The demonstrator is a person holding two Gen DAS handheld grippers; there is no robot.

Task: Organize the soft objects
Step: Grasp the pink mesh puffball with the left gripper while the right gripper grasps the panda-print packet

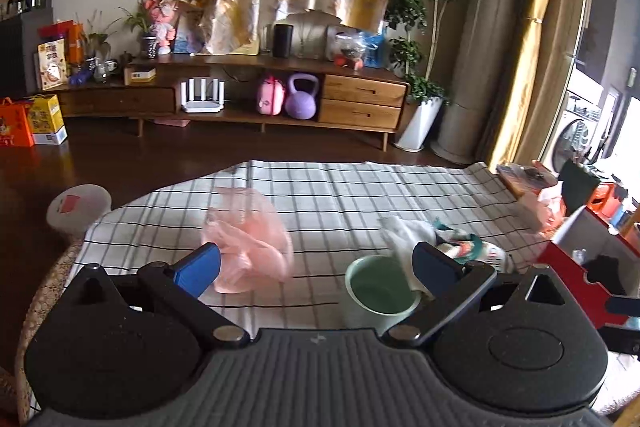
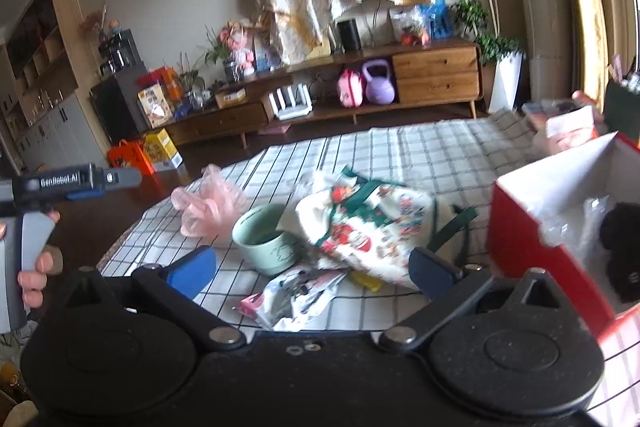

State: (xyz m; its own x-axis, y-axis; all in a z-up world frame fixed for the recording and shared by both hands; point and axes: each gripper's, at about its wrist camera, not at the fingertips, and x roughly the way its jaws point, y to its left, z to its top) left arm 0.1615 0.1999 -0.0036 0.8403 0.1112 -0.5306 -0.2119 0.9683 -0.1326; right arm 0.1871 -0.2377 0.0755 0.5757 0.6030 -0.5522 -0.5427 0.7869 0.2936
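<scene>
- Your left gripper (image 1: pixel 316 273) hangs over the near edge of the table with its blue-padded fingers (image 1: pixel 199 269) spread wide and nothing between them.
- Your right gripper (image 2: pixel 314 269) is just as wide open and empty; between its fingers lies a crumpled white printed plastic wrapper (image 2: pixel 298 297) at the near edge.
- In the right wrist view, your left hand (image 2: pixel 34 267) shows at 9 o'clock, wrapped round the grey handle of the other gripper.
- The pale green ceramic mug (image 2: pixel 266 239) stands upright on the white black-checked tablecloth (image 1: pixel 340 195), just past the wrapper.
- The white drawstring fabric pouch with red and green print (image 2: pixel 368 227) lies slumped at the mug's 3 o'clock, touching its rim.
- The crumpled pink thin plastic bag (image 1: pixel 248 243) sits at the mug's 9 to 10 o'clock, close by but apart from it.
- The red cardboard box with a white inside (image 2: pixel 556 203) stands open at the table's 3 o'clock edge; something black and some clear plastic lie in it.
- Beyond the table, across dark floor at 12 o'clock, a long wooden cabinet (image 1: pixel 360 95) holds a purple kettlebell (image 1: pixel 302 101).
</scene>
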